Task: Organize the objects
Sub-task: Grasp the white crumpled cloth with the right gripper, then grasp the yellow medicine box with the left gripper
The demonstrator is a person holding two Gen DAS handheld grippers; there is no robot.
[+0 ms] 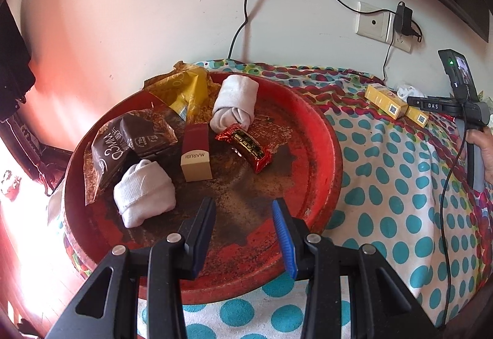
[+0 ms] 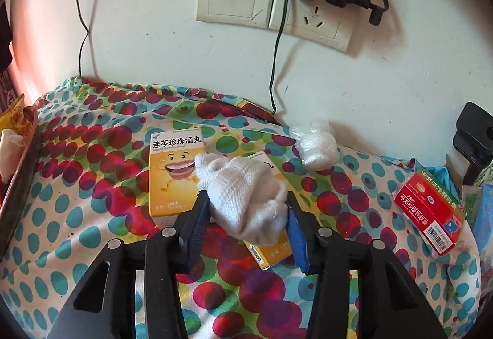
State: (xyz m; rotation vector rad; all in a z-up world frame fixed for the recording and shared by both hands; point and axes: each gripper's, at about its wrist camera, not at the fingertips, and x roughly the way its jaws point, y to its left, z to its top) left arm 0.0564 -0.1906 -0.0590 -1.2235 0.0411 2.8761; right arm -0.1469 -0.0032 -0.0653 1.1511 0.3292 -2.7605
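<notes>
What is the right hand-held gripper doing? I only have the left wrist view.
Observer: The right hand-held gripper is shut on a white sock, with a pad pressing on each side.
Operator: What's under the sock?
Observer: It overlaps two yellow boxes, one to the left and one below it. I cannot tell whether it is lifted off them.
Operator: Anything further right?
Observer: A red box lies on the cloth near the right edge.
</notes>
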